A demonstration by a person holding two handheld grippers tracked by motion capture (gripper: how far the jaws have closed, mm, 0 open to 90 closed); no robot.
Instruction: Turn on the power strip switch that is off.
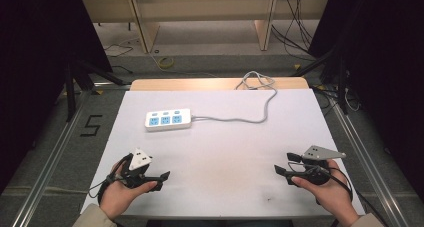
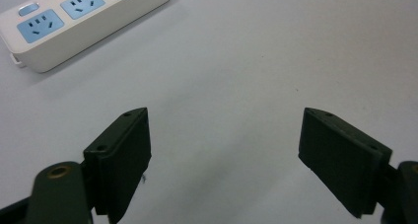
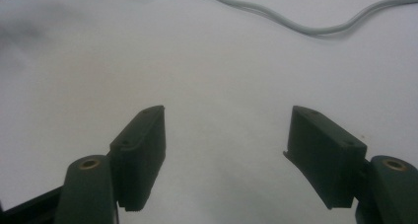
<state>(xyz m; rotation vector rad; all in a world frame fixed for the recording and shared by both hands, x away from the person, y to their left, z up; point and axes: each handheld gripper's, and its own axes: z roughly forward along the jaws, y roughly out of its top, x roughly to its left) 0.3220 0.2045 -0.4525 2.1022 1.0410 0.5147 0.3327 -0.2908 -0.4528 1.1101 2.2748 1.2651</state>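
On the white table (image 1: 220,152), the power strip (image 1: 168,119) is found far-left, long axis left-right, nearer the left gripper (image 1: 162,179) than the right gripper (image 1: 281,168), both spread wide and empty.

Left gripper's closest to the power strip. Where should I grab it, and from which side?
Probably across the short width of the power strip, near the end away from its cable, coming down from above. It lies flat on the white table, its long sides bare. The left gripper is open and nearest.
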